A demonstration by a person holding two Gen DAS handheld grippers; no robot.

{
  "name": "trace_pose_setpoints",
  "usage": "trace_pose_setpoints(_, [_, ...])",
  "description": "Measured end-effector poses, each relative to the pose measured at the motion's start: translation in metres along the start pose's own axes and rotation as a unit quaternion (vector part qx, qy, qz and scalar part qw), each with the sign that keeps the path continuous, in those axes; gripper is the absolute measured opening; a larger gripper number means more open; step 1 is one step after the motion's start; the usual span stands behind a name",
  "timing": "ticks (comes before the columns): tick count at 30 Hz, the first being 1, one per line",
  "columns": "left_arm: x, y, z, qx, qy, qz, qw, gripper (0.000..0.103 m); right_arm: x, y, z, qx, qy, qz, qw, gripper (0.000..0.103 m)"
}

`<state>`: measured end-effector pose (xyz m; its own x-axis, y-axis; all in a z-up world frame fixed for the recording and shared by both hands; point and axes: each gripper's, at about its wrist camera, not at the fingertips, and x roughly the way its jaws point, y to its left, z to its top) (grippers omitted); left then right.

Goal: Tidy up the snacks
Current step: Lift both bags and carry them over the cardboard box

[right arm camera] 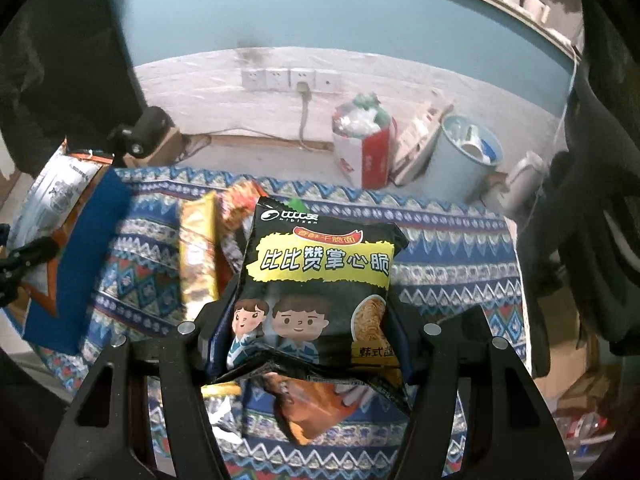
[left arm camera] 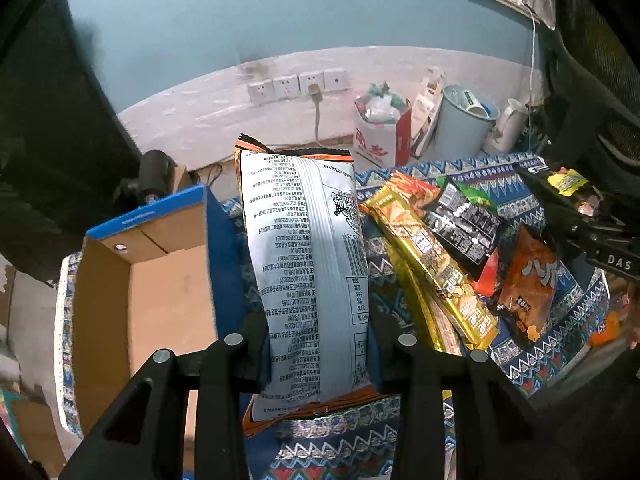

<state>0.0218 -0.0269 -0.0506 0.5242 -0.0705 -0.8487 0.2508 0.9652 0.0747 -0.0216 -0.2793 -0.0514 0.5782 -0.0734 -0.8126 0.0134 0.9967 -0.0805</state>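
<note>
Left gripper (left arm camera: 316,344): jaws clamped on the lower part of a silver snack bag (left arm camera: 308,264), printed back side facing the camera, orange edging at top and bottom. The bag is held upright, off the patterned cloth (left arm camera: 532,360) that covers the tabletop.

Beside it, on the left of the left wrist view: an open cardboard box (left arm camera: 160,292) with a blue outer face, interior bare where it shows.

To the right of the silver bag, a loose pile on the cloth: gold packet (left arm camera: 436,268), black packet (left arm camera: 468,228), orange packet (left arm camera: 528,284), overlapping one another.

Right gripper (right arm camera: 312,340): jaws clamped on a black snack bag (right arm camera: 320,276) with a yellow label band and two cartoon figures, front side toward the camera, lower corner crumpled between the jaws. Held above the cloth; another orange packet (right arm camera: 308,404) lies beneath it.

Background: wall sockets (left arm camera: 296,84), a pale bin (left arm camera: 464,120), a red and white bag (left arm camera: 384,136) on the floor.
</note>
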Motion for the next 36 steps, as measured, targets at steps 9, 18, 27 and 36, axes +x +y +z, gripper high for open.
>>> trace_pose_setpoints(9, [-0.018,0.024,-0.003,-0.009,-0.024,0.013,0.9996,0.037,-0.002,0.041,0.021,-0.031,-0.016,0.028,0.999,0.063])
trace_pose_setpoints(18, [-0.025,0.059,-0.008,-0.038,-0.03,0.019,0.9986,0.037,0.0,0.085,0.039,-0.063,-0.022,0.055,0.996,0.063])
trace_pose_setpoints(27, [-0.021,0.097,-0.019,-0.073,-0.022,0.032,0.9966,0.037,0.004,0.135,0.054,-0.099,-0.022,0.085,0.991,0.063])
trace_pose_setpoints(36, [-0.012,0.133,-0.032,-0.102,-0.009,0.051,0.9934,0.037,0.009,0.19,0.064,-0.131,-0.02,0.116,0.984,0.063])
